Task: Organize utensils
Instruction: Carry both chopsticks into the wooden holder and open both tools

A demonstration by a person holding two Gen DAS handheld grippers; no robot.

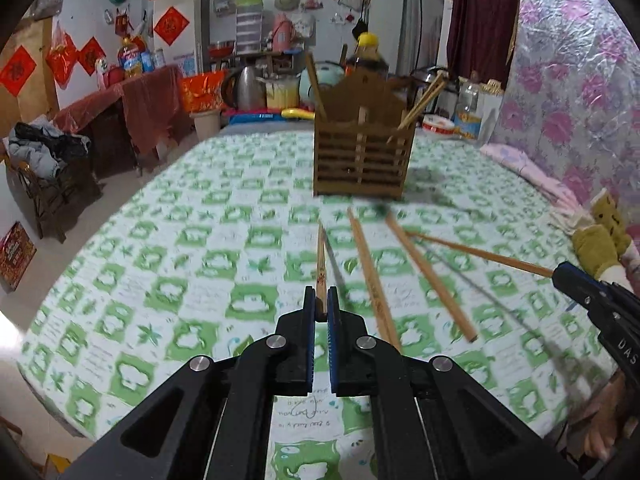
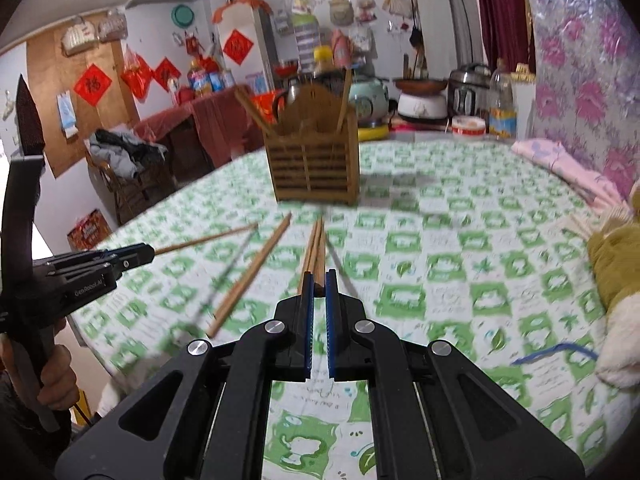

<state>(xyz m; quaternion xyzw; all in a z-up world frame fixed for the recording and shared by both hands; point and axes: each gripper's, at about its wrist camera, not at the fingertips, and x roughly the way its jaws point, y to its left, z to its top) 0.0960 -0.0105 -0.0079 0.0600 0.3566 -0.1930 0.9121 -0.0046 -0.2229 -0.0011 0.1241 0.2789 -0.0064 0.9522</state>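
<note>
My left gripper (image 1: 321, 294) is shut on the end of a wooden chopstick (image 1: 321, 256) that points toward the brown slatted utensil holder (image 1: 362, 152); its shadow falls on the cloth beside it. My right gripper (image 2: 319, 277) is shut on another chopstick (image 2: 321, 246), also aimed at the holder (image 2: 316, 164). Each gripper shows in the other's view: the right gripper (image 1: 562, 273) at the right, the left gripper (image 2: 149, 255) at the left. Two loose chopsticks (image 1: 372, 276) (image 1: 430, 276) lie on the table between them. Several chopsticks stand in the holder.
The round table has a green-and-white checked cloth (image 1: 180, 264). A plush toy (image 2: 616, 272) and a pink cloth (image 2: 560, 160) lie at the right edge. Bottles, cookers and a kettle (image 1: 248, 88) stand behind the holder. A person's hand (image 2: 56, 380) grips the left handle.
</note>
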